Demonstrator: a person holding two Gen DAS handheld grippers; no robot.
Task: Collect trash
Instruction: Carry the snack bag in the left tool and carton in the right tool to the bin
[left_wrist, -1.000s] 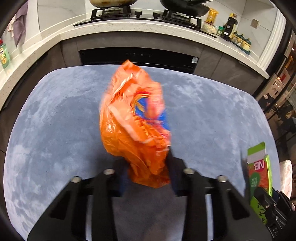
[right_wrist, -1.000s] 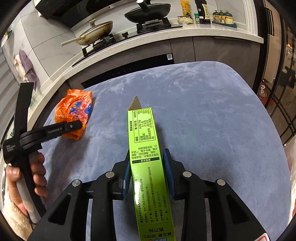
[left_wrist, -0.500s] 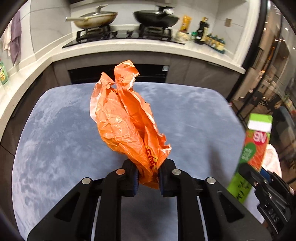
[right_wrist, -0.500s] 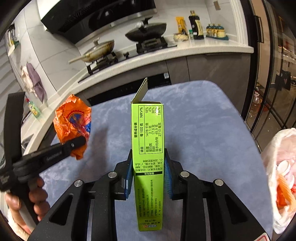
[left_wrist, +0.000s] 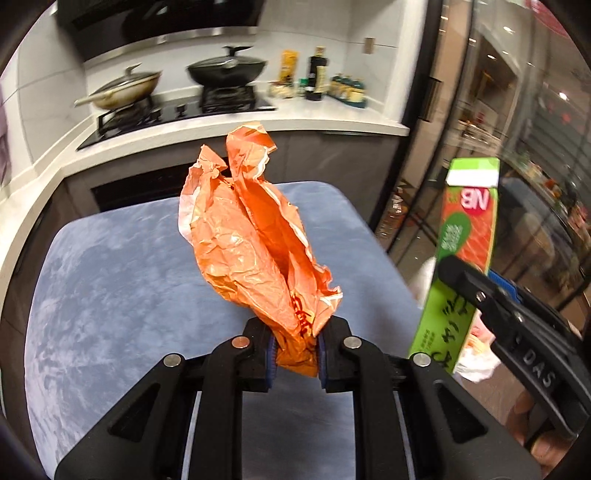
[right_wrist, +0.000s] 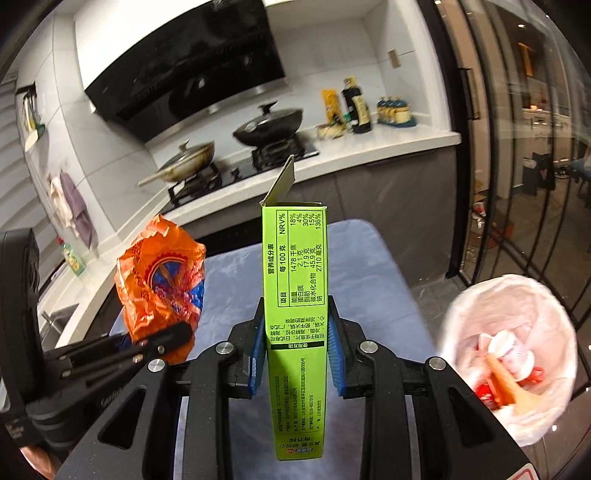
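Left wrist view: left gripper (left_wrist: 294, 352) clamped on lower end of orange wrapper (left_wrist: 255, 236), held clear above blue table (left_wrist: 110, 280). Green box (left_wrist: 458, 258) at right edge, in other claw.

Right wrist view: right gripper (right_wrist: 296, 352) clamped on green box (right_wrist: 295, 280), box upright. White-lined bin (right_wrist: 513, 350) at lower right, already holding trash.

Risk: wrapper is thin and crumpled, pinched at one end only, so may slip or tear. Early release drops item beside bin, not inside.

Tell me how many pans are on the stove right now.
2. A light lidded pan sits on the stove's left burner; a black lidded pan sits on the right burner. None else shows.
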